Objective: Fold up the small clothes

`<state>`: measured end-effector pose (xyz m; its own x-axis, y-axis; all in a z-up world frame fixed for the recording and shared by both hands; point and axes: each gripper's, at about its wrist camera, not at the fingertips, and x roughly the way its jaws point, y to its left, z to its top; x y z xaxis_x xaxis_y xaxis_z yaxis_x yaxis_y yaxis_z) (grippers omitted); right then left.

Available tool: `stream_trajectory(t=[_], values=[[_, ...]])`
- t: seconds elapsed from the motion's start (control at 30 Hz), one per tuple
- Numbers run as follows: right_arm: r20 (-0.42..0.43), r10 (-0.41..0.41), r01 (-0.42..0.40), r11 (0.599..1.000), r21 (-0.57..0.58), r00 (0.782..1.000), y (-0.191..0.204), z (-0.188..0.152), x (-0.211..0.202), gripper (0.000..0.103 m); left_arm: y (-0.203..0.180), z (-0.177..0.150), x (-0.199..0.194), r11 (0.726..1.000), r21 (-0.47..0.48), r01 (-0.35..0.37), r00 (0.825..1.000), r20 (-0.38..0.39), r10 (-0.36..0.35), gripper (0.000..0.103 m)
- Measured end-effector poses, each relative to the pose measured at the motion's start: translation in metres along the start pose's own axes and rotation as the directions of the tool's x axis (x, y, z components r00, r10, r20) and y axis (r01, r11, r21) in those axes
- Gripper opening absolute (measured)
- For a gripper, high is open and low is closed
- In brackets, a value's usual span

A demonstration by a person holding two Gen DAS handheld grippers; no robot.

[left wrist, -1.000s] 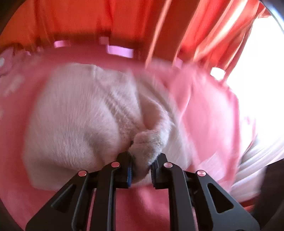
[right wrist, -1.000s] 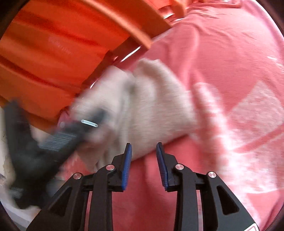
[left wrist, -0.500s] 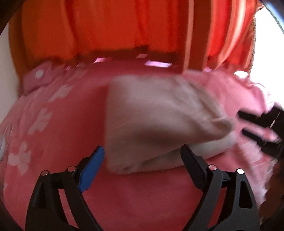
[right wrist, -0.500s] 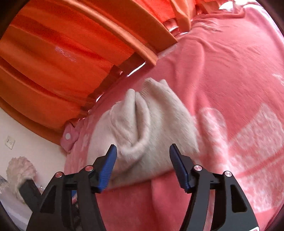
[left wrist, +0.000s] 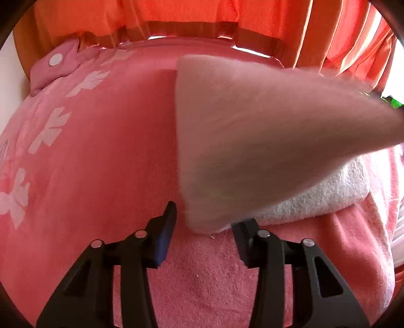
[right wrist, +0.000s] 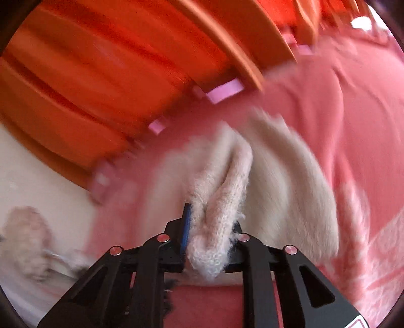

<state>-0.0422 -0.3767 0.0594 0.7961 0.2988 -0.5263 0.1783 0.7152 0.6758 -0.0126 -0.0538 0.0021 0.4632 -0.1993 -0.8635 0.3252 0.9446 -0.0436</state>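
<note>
Right tongs (right wrist: 210, 236): clamped on a bunched fold of the cream knit garment (right wrist: 277, 181), low centre of the right wrist view. The pinched ridge of wool stands up between the two fingers and runs away toward the upper middle of the frame; the rest of the cloth spreads to the right, blurred. Judgement: the edge is gripped so one layer can be carried over the other, which is a fold in progress.

Left tongs (left wrist: 204, 227): moderately wide, holding nothing. A raised flap of the same garment (left wrist: 252, 141) hangs just ahead of the gap, filling the centre and right of the left wrist view, its lower corner dipping between the fingers. Whether it touches them I cannot tell; the flap is motion-smeared. Beneath it, at right, a lower layer (left wrist: 328, 194) lies flat and sharp. Judgement: the left side stands free, ready either to pin the lower layer or to take a corner.

Surface: a pink fleecy blanket (left wrist: 101, 151) with paler bow or flower shapes along the left of the frame; it looks like a bed, soft, so cloth will sink slightly. A small pink cushion (left wrist: 55, 65) sits upper left.

Room: orange curtains (left wrist: 202, 12) across the top of both views; pale wall (right wrist: 38, 171) at left in the right wrist view, bright daylight at the far right edge.
</note>
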Motion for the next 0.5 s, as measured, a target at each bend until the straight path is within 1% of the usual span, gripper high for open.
stream_trajectory(t=[0.03,0.07,0.1,0.13,0.17,0.2,0.23,0.27,0.3,0.33,0.37,0.4,0.43,0.5], values=[[0.033,0.014,-0.014,1.000,0.007,0.999,-0.003,0.002,-0.013,0.015,0.000,0.000,0.001,1.000,0.005,0.000,1.000,-0.003,0.000,0.039],[0.054,-0.016,0.016,1.000,0.015,0.998,-0.013,-0.001,-0.022,0.015,-0.001,0.000,0.001,1.000,0.010,0.002,1.000,0.000,-0.002,0.039],[0.025,-0.101,0.100,0.995,0.024,0.995,-0.029,-0.004,-0.016,0.015,-0.003,-0.001,0.002,1.000,0.019,-0.001,1.000,0.004,0.001,0.039],[-0.028,-0.161,0.162,0.986,0.032,0.987,-0.043,-0.007,-0.005,0.015,-0.005,-0.001,0.004,1.000,0.023,-0.010,1.000,0.002,0.010,0.039],[-0.161,-0.223,0.235,0.970,0.056,0.961,-0.070,-0.015,0.020,0.016,-0.008,-0.001,0.007,0.999,0.025,-0.021,1.000,-0.002,0.021,0.039],[-0.282,-0.198,0.243,0.960,0.136,0.939,-0.095,-0.024,0.035,0.016,-0.011,-0.002,0.011,0.999,0.024,-0.034,0.999,-0.008,0.034,0.039],[-0.288,-0.130,0.194,0.959,0.206,0.949,-0.103,-0.021,0.031,0.017,-0.012,-0.003,0.011,0.999,0.019,-0.039,0.999,-0.005,0.040,0.039],[-0.256,-0.116,0.172,0.963,0.207,0.960,-0.102,-0.016,0.023,0.020,-0.012,-0.003,0.010,0.999,0.020,-0.042,0.999,-0.003,0.042,0.039],[-0.230,-0.134,0.176,0.969,0.174,0.964,-0.098,-0.012,0.016,0.023,-0.013,-0.004,0.007,0.999,0.025,-0.034,0.999,-0.001,0.034,0.038],[-0.207,-0.179,0.209,0.969,0.134,0.962,-0.093,-0.009,0.008,0.030,-0.013,-0.004,0.006,0.999,0.028,-0.028,1.000,-0.001,0.028,0.038],[-0.168,-0.253,0.271,0.958,0.094,0.953,-0.088,-0.005,-0.002,0.031,-0.013,-0.005,0.002,0.999,0.027,-0.019,1.000,-0.001,0.019,0.039],[-0.139,-0.287,0.299,0.952,0.074,0.948,-0.084,-0.002,-0.009,0.031,-0.011,-0.005,-0.004,1.000,0.022,0.000,1.000,0.002,0.000,0.040],[-0.115,-0.294,0.303,0.951,0.067,0.949,-0.082,0.001,-0.015,0.031,-0.008,-0.006,-0.011,1.000,0.014,0.020,1.000,0.007,-0.021,0.040],[-0.080,-0.256,0.263,0.960,0.096,0.963,-0.084,0.012,-0.023,0.034,-0.006,-0.008,-0.025,0.999,0.009,0.044,0.999,0.019,-0.044,0.041]])
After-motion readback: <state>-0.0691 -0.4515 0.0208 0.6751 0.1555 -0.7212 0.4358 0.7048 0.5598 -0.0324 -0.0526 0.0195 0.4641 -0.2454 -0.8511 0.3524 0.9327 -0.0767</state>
